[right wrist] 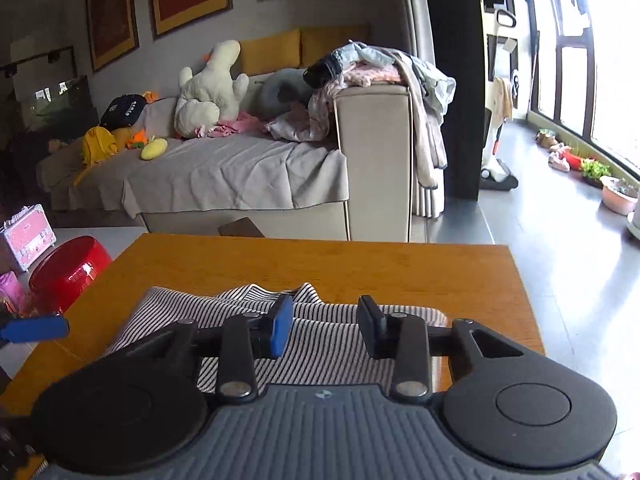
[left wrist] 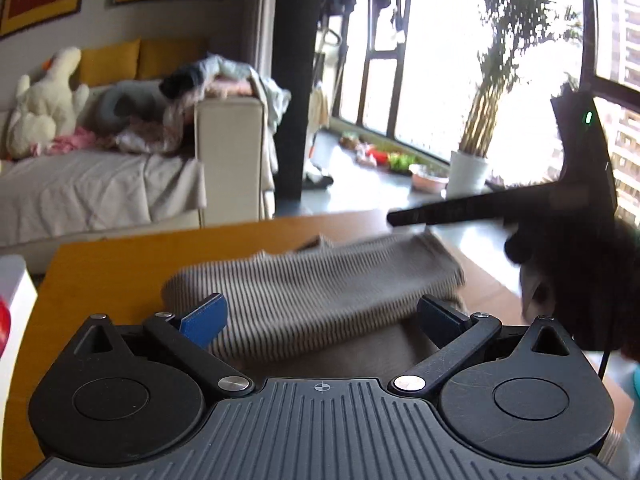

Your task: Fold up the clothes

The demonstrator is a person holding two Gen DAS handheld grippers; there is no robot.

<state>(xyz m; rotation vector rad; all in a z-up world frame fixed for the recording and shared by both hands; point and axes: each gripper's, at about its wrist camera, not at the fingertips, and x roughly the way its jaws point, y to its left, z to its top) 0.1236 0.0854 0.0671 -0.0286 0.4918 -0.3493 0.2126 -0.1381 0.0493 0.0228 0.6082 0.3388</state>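
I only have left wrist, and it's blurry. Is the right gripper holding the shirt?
Observer: No. The right gripper is open above the striped shirt, nothing between its fingers.
Operator: How does the shirt lie?
Observer: Partly folded on the wooden table, collar toward the far edge.
Operator: Anything left of the table?
Observer: A red bowl-shaped thing and a pink case on the floor.
Operator: And the left gripper?
Observer: The left gripper is open wide over the shirt.
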